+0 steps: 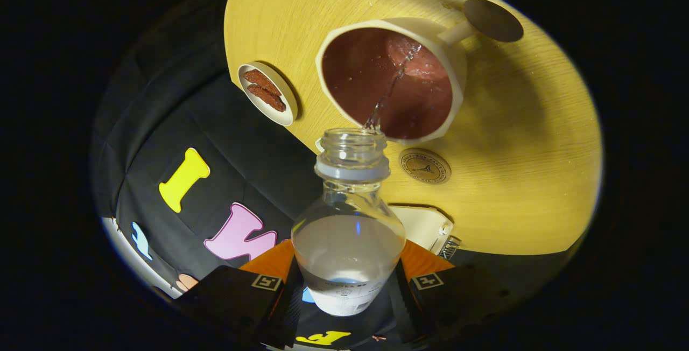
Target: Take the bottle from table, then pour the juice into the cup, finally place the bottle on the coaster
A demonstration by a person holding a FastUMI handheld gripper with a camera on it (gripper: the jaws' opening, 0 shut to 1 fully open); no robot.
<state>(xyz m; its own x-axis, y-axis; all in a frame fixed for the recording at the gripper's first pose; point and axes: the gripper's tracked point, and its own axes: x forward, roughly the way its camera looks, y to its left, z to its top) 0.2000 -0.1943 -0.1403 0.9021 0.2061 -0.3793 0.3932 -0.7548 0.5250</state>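
A clear plastic bottle (pixel 349 222) with no cap is held between my fingers, and my gripper (pixel 347 286) is shut on its lower body. The bottle is tipped forward, with clear liquid pooled in it. A thin stream runs from its mouth into the white cup (pixel 392 77), whose inside is reddish brown and holds some liquid. The cup stands on the wooden table (pixel 517 168), just beyond the bottle's mouth. A round tan coaster (pixel 424 166) with a dark printed ring lies flat beside the bottle's neck, near the cup.
A small white dish (pixel 267 93) with two brown pieces sits beyond the cup's side, near the table edge. A dark round disc (pixel 492 19) lies past the cup's handle. A cream-coloured object (pixel 422 224) lies close by the bottle's shoulder.
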